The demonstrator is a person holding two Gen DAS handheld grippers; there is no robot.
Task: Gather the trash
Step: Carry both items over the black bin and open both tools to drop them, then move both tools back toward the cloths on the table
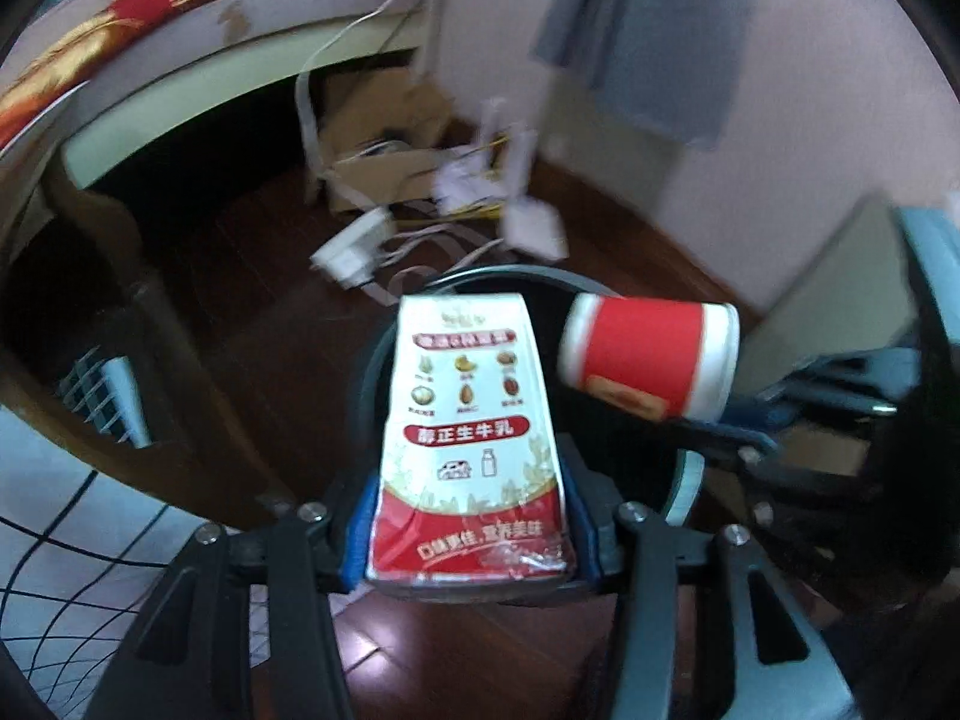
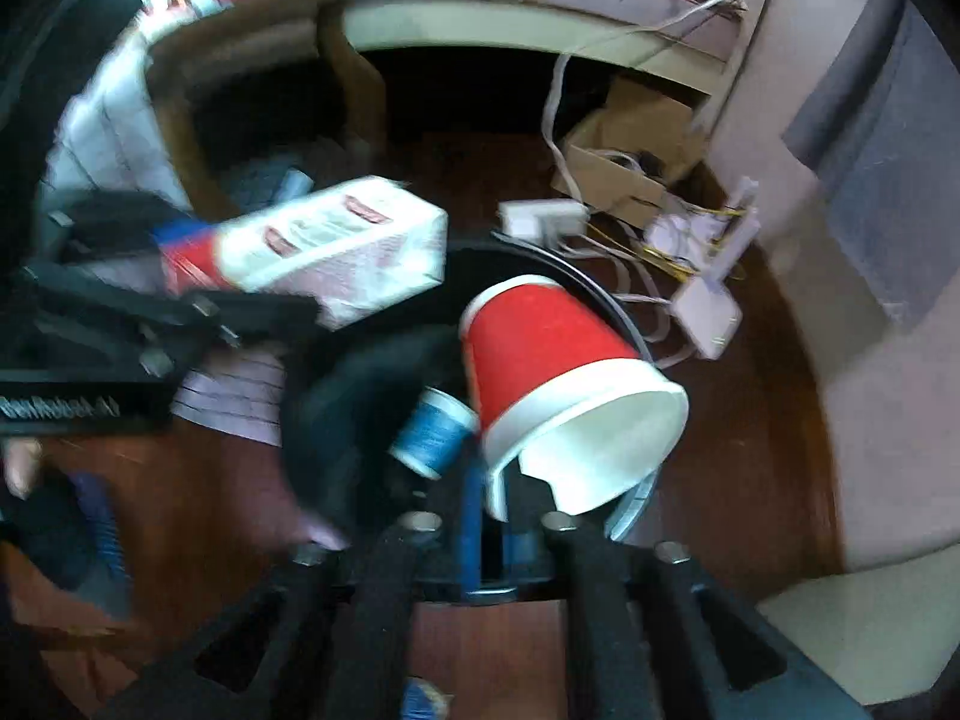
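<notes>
While both grippers tilt steeply down over the dark bin (image 1: 372, 360), the left gripper (image 1: 471, 540) has its spread jaws flanking the milk carton (image 1: 474, 420). At right, the right gripper (image 2: 489, 531) stands spread; the red cup's (image 2: 540, 360) rim sits between its fingers. Cables (image 1: 420, 240) and a cardboard box (image 1: 384, 138) crowd the far floor.

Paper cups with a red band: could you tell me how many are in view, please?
1. The red paper cup lies tilted at the right gripper, over the black bin, beside the milk carton. More may be hidden inside the bin.
</notes>
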